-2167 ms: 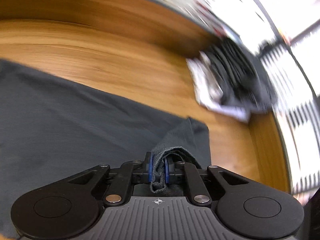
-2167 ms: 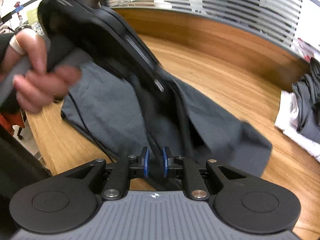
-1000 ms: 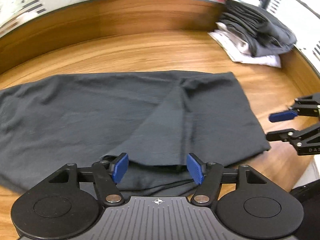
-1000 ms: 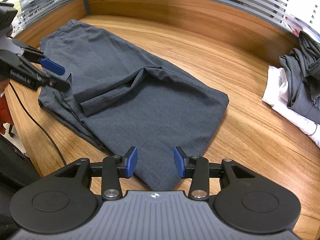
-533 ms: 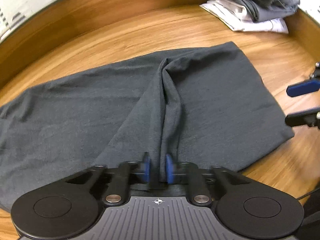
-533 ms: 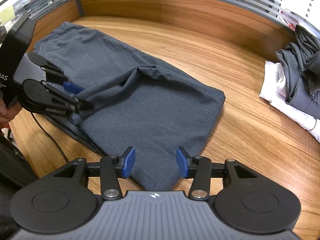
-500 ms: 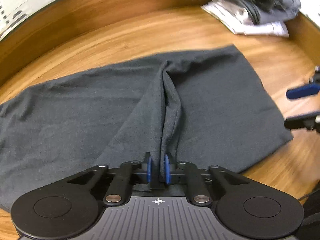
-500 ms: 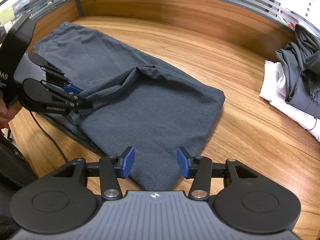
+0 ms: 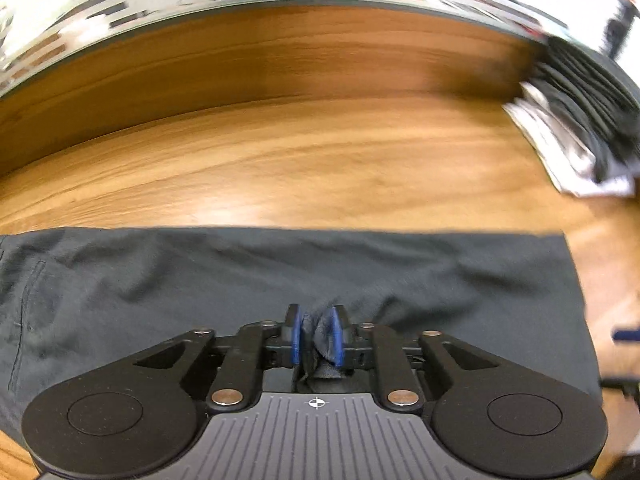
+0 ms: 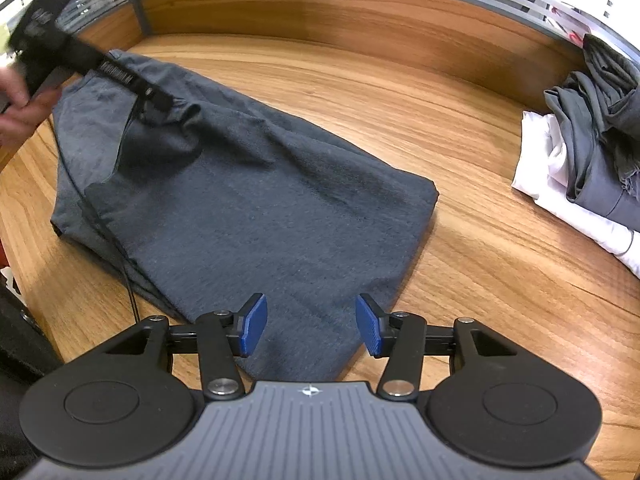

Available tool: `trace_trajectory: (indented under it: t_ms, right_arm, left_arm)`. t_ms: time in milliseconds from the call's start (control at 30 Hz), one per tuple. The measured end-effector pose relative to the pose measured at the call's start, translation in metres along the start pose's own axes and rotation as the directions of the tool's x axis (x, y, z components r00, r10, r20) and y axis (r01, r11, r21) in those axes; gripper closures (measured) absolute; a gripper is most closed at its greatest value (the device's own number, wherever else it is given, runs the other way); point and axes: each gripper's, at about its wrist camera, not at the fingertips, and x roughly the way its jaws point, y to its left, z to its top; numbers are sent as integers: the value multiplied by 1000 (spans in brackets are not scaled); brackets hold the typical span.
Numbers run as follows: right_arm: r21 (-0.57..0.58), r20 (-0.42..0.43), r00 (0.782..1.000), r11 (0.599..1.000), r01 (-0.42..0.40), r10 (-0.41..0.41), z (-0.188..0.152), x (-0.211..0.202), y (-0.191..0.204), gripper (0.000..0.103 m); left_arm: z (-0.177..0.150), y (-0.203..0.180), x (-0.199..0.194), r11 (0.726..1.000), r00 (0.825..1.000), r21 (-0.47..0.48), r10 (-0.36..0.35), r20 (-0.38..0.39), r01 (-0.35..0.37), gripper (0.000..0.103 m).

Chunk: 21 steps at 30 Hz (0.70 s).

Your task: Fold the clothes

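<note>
My left tool [image 9: 316, 334] pinches a fold of the dark grey trousers [image 10: 248, 208] spread on the tabletop [image 10: 460, 128], its jaws easing apart, while my right tool [image 10: 311, 330] hangs spread over the near corner, ready to grab.

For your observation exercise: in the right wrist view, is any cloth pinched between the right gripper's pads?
No: the right gripper stands open above the dark garment, its pads apart.
</note>
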Motion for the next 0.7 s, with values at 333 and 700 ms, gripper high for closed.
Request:
trace_trajectory:
  t_ms: [333, 700]
  right_arm:
    - [44, -2, 1000, 999, 20, -20, 1, 0, -8, 44]
    - [29, -27, 1000, 1000, -1, 2, -4, 5, -6, 43]
  left_arm:
    - [-13, 42, -12, 987, 999, -160, -26, -19, 22, 73]
    - [-108, 19, -22, 986, 989, -162, -55, -139, 32, 65]
